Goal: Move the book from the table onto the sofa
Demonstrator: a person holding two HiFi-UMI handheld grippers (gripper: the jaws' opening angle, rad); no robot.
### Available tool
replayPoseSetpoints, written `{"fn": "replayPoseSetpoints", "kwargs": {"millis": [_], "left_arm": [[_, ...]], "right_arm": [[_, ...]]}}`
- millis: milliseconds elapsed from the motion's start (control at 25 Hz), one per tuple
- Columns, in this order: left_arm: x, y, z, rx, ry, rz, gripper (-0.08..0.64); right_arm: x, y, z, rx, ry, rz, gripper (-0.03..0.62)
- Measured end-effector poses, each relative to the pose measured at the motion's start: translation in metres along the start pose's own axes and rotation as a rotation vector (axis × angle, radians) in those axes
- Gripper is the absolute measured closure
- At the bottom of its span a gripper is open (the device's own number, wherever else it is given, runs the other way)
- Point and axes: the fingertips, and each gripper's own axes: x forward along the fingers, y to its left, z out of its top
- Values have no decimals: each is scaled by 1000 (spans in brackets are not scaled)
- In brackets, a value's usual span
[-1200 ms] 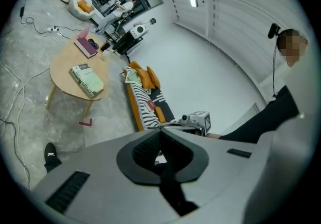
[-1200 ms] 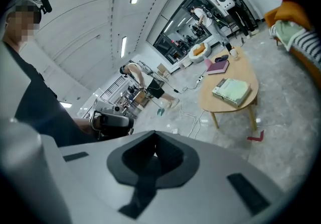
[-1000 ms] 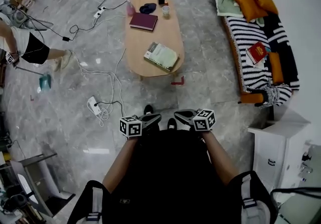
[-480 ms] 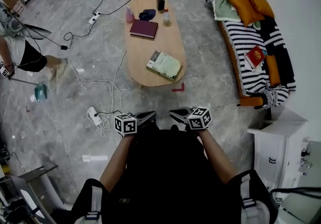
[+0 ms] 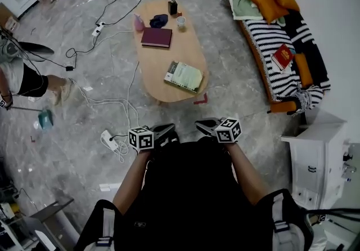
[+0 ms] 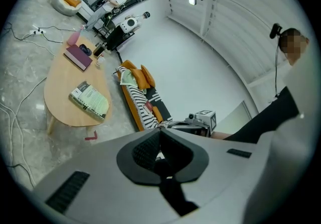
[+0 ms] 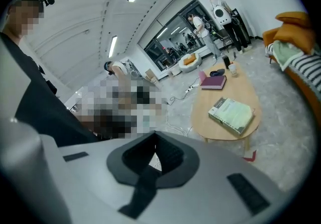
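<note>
A green-covered book [image 5: 184,76] lies at the near end of the oval wooden table [image 5: 166,90]; a maroon book [image 5: 156,37] lies farther along it. The striped sofa [image 5: 264,39] with orange cushions stands to the right, a red book [image 5: 282,55] on its seat. My left gripper [image 5: 170,129] and right gripper [image 5: 201,125] hang side by side in front of my body, short of the table, both shut and empty. The left gripper view shows its jaws [image 6: 160,140] closed, the green book [image 6: 89,100] far left. The right gripper view shows shut jaws [image 7: 154,150] and the green book [image 7: 231,113] ahead.
A dark bottle [image 5: 172,6], a cup [image 5: 180,21] and a pink item [image 5: 138,21] stand at the table's far end. Cables and a power strip [image 5: 108,138] trail over the floor at left. A white cabinet [image 5: 314,154] stands at right. Another person [image 5: 25,81] stands far left.
Both grippers, still shut and empty, have moved a little forward toward the table as I step. The person at the left has shifted toward the frame's edge.
</note>
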Motion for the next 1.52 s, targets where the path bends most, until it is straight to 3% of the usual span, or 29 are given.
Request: {"fn": "replayPoseSetpoints", "kwargs": {"millis": [680,1160,1520], "left_arm": [[-14,21,14,-27,2,16,549],[-11,47,47,-93,-58,130,549],[32,74,78,-103,-8,198,549]], "right_arm": [[13,-10,14,13,0,-21,584],[34,-64,53,39,35,55,584],[31,-133,76,89,61,71,584]]}}
